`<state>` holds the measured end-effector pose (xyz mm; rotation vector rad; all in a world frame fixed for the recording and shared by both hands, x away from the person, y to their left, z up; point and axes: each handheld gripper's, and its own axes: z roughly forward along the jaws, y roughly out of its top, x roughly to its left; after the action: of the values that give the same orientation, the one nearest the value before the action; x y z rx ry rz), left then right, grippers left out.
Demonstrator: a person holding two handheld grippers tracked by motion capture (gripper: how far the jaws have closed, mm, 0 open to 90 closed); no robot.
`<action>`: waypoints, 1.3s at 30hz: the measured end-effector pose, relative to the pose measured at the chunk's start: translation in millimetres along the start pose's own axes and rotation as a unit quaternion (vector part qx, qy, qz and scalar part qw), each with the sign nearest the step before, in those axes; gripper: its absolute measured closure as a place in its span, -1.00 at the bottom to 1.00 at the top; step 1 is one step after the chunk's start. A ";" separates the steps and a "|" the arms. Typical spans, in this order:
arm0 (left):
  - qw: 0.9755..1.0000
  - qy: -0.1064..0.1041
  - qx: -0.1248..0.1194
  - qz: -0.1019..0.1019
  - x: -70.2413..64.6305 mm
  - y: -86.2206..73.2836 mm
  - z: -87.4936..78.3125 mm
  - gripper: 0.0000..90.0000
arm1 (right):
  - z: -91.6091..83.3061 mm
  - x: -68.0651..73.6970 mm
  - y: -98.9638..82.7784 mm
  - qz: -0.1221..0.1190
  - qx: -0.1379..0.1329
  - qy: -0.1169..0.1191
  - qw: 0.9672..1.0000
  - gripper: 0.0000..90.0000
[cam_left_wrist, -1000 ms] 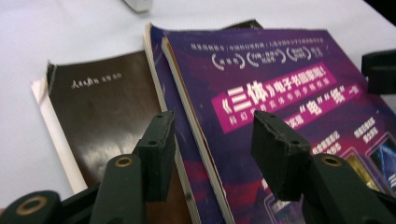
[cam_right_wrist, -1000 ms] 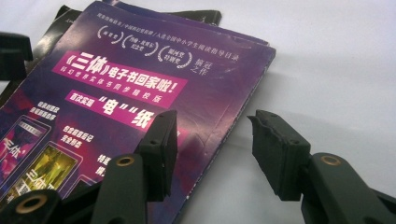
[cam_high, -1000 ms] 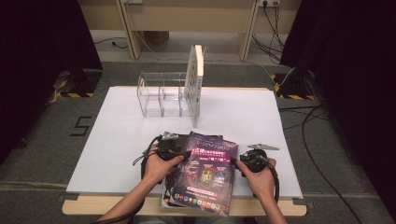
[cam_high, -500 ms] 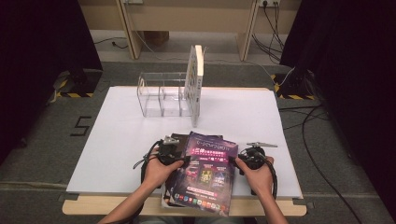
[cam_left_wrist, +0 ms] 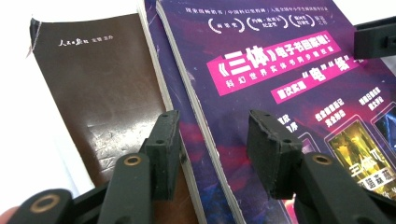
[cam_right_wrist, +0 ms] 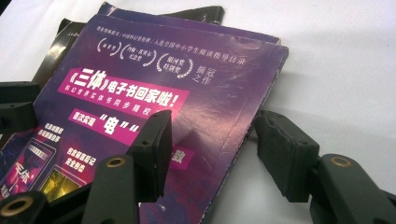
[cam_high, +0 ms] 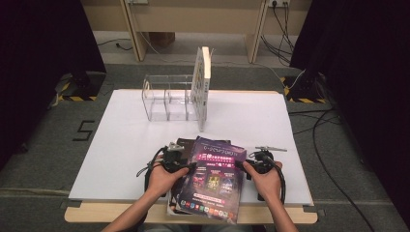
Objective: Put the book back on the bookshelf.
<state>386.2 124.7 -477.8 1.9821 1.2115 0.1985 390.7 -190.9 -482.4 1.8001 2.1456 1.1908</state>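
A purple magazine (cam_high: 212, 181) tops a small pile at the table's front middle. Under it lie a second purple one (cam_left_wrist: 161, 60) and a brown book (cam_left_wrist: 98, 93). My left gripper (cam_high: 187, 166) is at the pile's left side. Its jaws have just been closing and stand open (cam_left_wrist: 212, 126) astride the top magazine's left edge, without pressing on it. My right gripper (cam_high: 247, 166) is at the right side. Its jaws have just been opening and stand wide (cam_right_wrist: 215, 123) astride the magazine's right edge (cam_right_wrist: 243, 135), clear of it.
A clear acrylic rack (cam_high: 167, 99) stands at the back middle of the white tabletop (cam_high: 121, 140). One book (cam_high: 202, 82) stands upright at its right end. The pile overhangs the wooden front edge (cam_high: 121, 215). Cables trail from both grippers.
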 end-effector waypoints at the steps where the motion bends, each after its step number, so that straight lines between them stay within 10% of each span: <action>1: 1.000 0.001 0.001 0.004 -0.5 -0.3 -1.3 0.25 | 0.4 0.3 0.3 0.000 0.001 0.000 1.000 0.02; 11: 1.000 0.006 0.006 0.012 -1.6 -3.7 -6.9 0.39 | 4.2 5.1 4.2 0.014 -0.016 0.006 1.000 0.31; 23: 1.000 0.019 0.003 0.024 -5.8 -5.6 -8.3 0.41 | -18.3 32.0 20.5 -0.036 -0.045 0.023 0.998 0.69; 39: 0.999 0.023 0.000 0.030 -7.5 -6.4 -8.6 0.41 | -13.2 34.2 26.4 -0.001 0.014 0.042 0.999 0.76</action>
<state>373.6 124.8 -474.4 2.0260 1.1814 0.2765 394.5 -167.8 -443.7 1.7885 2.2184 1.2647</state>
